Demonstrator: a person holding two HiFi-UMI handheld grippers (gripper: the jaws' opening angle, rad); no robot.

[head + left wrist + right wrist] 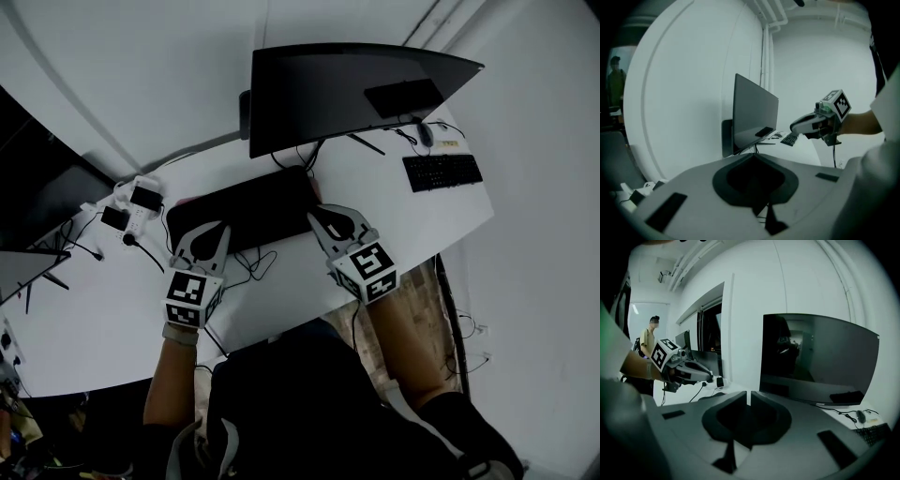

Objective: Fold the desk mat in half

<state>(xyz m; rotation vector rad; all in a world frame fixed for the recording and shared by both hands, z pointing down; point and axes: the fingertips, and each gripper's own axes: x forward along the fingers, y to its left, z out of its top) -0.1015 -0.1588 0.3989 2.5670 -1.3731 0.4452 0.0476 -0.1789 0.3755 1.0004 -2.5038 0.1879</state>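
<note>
The black desk mat (246, 206) lies on the white desk (103, 309) in front of the monitor. My left gripper (216, 230) is at the mat's near edge toward its left end, and my right gripper (317, 214) is at its near right corner. Both are shut, and each pinches the mat's edge, held up off the desk. In the left gripper view the jaws (752, 155) meet, with a dark strip of mat (764, 208) hanging under them. The right gripper view shows its jaws (748, 393) together over the same dark strip (733, 446).
A large dark monitor (347, 94) stands just behind the mat. A keyboard (442, 172) and mouse (425, 134) lie at the far right. A power strip with adapters (131, 211) and cables (253, 264) sit at the left. A person (647, 341) stands in the background.
</note>
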